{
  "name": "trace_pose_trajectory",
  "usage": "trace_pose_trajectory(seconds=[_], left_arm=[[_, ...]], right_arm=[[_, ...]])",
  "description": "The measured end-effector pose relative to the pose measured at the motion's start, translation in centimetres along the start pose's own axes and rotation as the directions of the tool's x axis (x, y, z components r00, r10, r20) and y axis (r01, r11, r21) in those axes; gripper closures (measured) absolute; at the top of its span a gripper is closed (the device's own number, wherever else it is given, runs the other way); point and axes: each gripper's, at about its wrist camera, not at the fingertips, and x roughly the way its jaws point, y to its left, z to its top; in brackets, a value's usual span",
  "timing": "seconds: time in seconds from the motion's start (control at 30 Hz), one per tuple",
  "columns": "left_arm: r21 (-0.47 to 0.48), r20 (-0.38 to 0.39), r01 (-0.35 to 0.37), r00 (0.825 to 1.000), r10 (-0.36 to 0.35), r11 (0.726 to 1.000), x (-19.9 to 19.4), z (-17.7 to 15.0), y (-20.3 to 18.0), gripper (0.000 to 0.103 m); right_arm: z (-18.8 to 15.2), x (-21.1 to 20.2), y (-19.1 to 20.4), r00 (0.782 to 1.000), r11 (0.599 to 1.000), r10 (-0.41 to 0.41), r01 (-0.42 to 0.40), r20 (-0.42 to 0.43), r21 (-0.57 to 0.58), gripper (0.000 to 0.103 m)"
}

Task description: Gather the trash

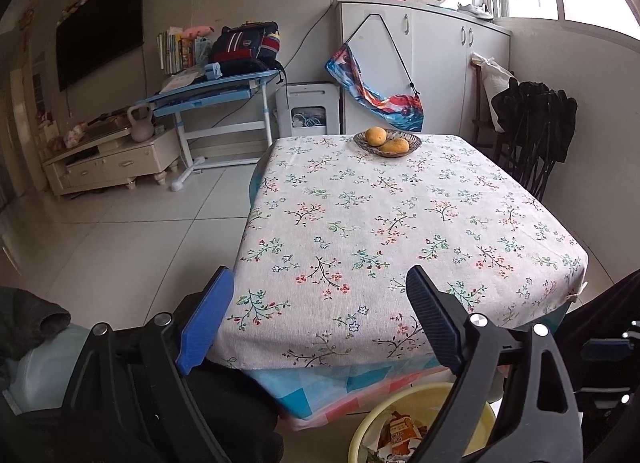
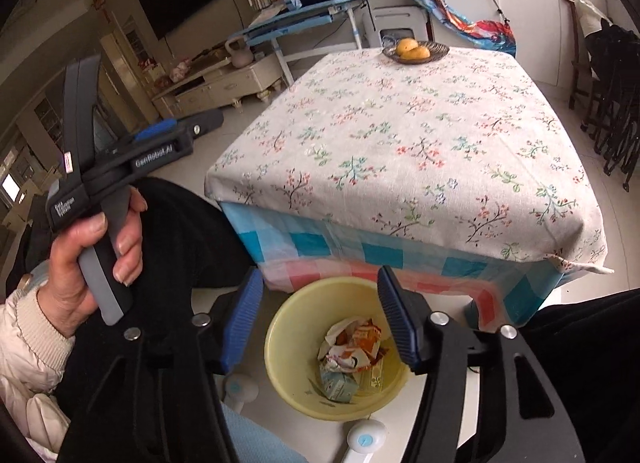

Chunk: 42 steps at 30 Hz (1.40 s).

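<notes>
While the right gripper (image 2: 320, 319) hangs directly over the yellow bin (image 2: 288, 347) with its blue pads spread apart and nothing between them, the trash sits inside that bin: crumpled orange-and-white wrappers (image 2: 354, 347) and a small pale-blue carton (image 2: 338, 383) lie heaped on its bottom. The bin stands on the floor just off the near edge of the table (image 2: 400, 151), whose floral cloth shows no litter in either view; only a woven basket of yellow-orange fruit (image 2: 414, 50) rests at its far edge. The left gripper (image 1: 320, 303) is likewise spread wide and empty, held up to the left of the bin over the table's near left corner, the left hand (image 2: 100, 259) wrapped around its handle. Judging from this, the step in hand looks like the close of a drop, or a check that nothing is left to gather. To do it well, the person would lift the right gripper straight up before swinging it away, so the fingers do not clip the bin's rim and tip it, and keep the pads apart so no wrapper is dragged back out. A sweep of both cameras over the cloth and the floor around the table legs would confirm whether any scrap remains; areas under the table are hidden here.
</notes>
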Motion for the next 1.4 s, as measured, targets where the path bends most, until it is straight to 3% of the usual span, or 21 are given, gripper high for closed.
trace_pose_trajectory(seconds=[0.17, 0.37, 0.5, 0.67, 0.73, 0.97, 1.4], left_arm=[[0.006, 0.006, -0.001, 1.000, 0.001, 1.000, -0.4, 0.1, 0.0, 0.015], [0.015, 0.015, 0.002, 1.000, -0.002, 1.000, -1.0, 0.1, -0.4, 0.013], [0.017, 0.030, -0.003, 1.000, 0.003, 1.000, -1.7, 0.4, -0.5, 0.011], [0.005, 0.062, -0.015, 0.998, 0.015, 1.000, -3.3, 0.5, -0.3, 0.007], [0.014, 0.068, -0.023, 0.997, 0.022, 1.000, -3.8, 0.7, -0.4, 0.007], [0.027, 0.086, -0.049, 0.995, 0.047, 0.998, -5.3, 0.5, -0.6, 0.007], [-0.020, 0.094, -0.054, 0.994, 0.056, 0.998, -5.5, 0.7, 0.5, 0.007]], right_arm=[[0.5, -1.0, -0.3, 0.990, 0.999, -0.049, 0.047, 0.130, 0.019, 0.027], [1.4, -1.2, -0.2, 0.964, 0.988, -0.151, 0.150, 0.217, 0.019, 0.013], [2.6, -1.6, -0.1, 0.930, 0.973, -0.220, 0.232, 0.294, -0.007, 0.010], [4.0, -2.2, 0.3, 0.867, 0.946, -0.285, 0.324, 0.409, -0.026, 0.007], [3.9, -2.1, 0.2, 0.856, 0.942, -0.295, 0.336, 0.425, -0.021, 0.007], [3.7, -1.8, 0.4, 0.846, 0.932, -0.311, 0.360, 0.433, -0.033, 0.007], [4.3, -0.4, 0.1, 0.857, 0.927, -0.336, 0.375, 0.391, -0.026, 0.007]])
